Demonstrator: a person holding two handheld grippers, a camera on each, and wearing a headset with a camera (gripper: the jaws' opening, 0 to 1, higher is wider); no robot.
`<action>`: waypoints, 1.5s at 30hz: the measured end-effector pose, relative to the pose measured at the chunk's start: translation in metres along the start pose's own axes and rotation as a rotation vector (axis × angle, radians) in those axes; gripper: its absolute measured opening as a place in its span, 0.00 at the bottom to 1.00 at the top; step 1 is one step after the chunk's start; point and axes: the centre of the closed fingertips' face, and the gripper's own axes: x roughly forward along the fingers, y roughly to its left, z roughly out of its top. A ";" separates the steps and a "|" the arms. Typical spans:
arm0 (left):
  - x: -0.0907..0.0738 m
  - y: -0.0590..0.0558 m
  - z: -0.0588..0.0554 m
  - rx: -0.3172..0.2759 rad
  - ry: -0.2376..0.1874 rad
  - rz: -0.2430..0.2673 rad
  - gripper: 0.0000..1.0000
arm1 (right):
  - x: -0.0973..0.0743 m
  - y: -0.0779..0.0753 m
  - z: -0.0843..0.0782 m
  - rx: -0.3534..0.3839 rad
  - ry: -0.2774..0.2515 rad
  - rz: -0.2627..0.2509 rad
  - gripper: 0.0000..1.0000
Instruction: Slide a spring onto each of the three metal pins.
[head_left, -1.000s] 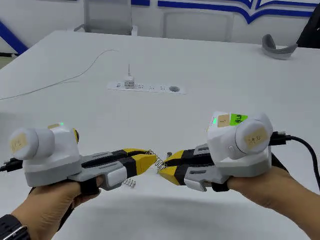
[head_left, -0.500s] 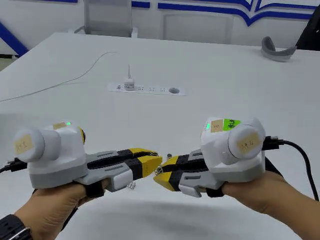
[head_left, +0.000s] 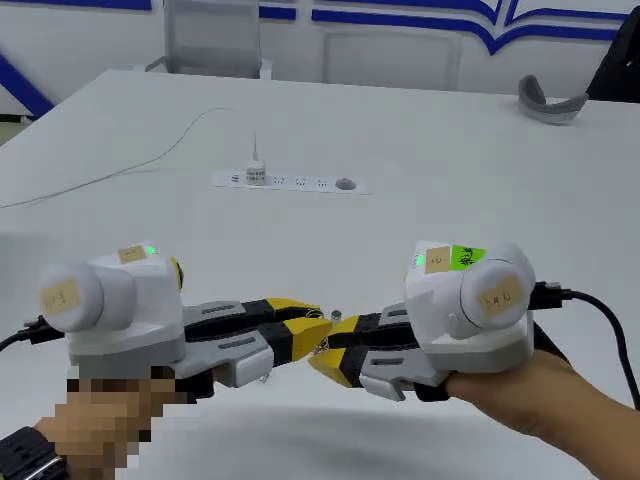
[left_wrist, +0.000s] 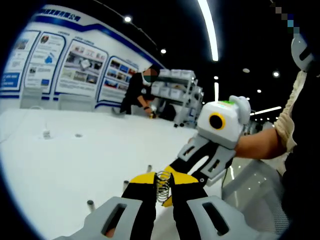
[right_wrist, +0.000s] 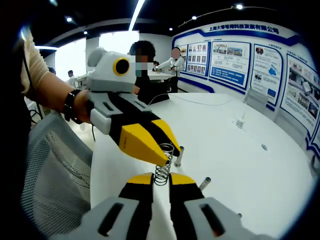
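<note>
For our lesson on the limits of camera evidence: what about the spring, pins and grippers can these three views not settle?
1. Which fingers truly clamp the spring: in both gripper views each pair flanks it, contact too small to judge.
2. Spring in the head view: nearly hidden between left gripper and right gripper tips.
3. Other pins in the head view: behind the grippers; one pin peeks out.
</note>
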 end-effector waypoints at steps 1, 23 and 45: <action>0.001 -0.001 0.001 0.000 -0.001 -0.005 0.10 | -0.001 -0.001 -0.001 -0.001 0.000 -0.007 0.14; 0.041 -0.008 0.012 0.104 0.028 -0.070 0.10 | -0.053 -0.038 -0.043 0.074 0.023 -0.161 0.30; 0.085 0.003 0.022 0.122 0.042 -0.087 0.10 | -0.101 -0.057 -0.075 0.170 -0.002 -0.278 0.47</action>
